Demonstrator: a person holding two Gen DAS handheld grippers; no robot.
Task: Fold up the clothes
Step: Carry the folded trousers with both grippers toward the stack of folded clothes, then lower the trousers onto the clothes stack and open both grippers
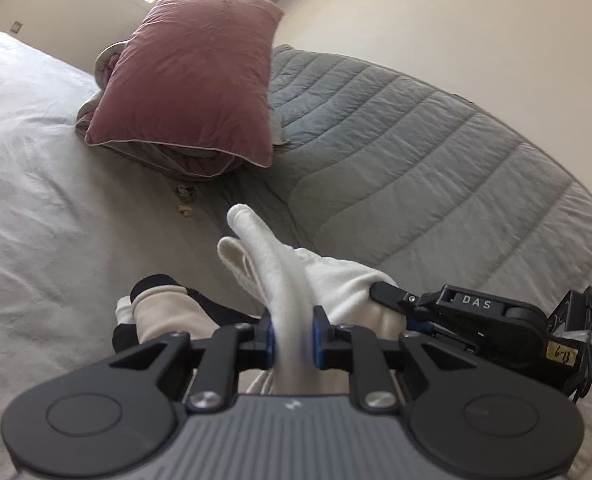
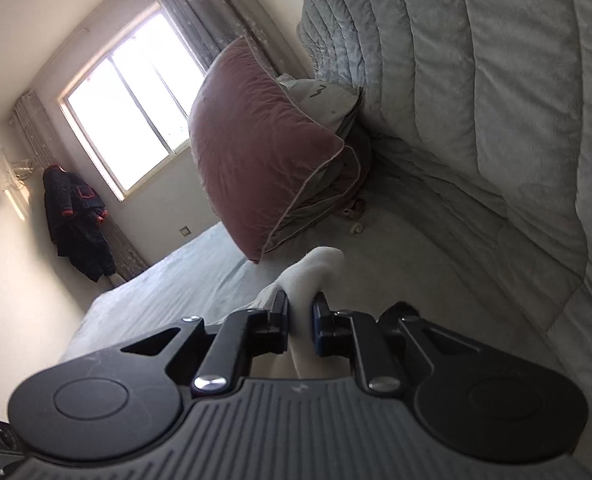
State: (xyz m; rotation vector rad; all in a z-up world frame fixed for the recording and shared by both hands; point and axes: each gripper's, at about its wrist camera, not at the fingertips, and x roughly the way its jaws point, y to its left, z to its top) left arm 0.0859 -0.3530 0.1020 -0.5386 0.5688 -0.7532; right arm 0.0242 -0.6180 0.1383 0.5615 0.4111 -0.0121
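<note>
A white garment [image 1: 280, 264] is bunched and lifted above the bed. My left gripper [image 1: 293, 338] is shut on a thick fold of it, with cloth sticking up past the fingers. My right gripper shows in the left wrist view [image 1: 379, 294], its finger pressed into the same white cloth from the right. In the right wrist view my right gripper [image 2: 300, 320] is shut on a white fold [image 2: 315, 268] of the garment. A cream and black garment [image 1: 164, 316] lies on the sheet below left of the left gripper.
A light grey bed sheet [image 1: 36, 184] covers the mattress. A pink pillow [image 1: 192, 68] lies on folded bedding at the back. A grey quilted duvet [image 1: 435, 168] is heaped on the right. A window [image 2: 128, 100] and a hanging dark jacket [image 2: 76, 220] are on the far wall.
</note>
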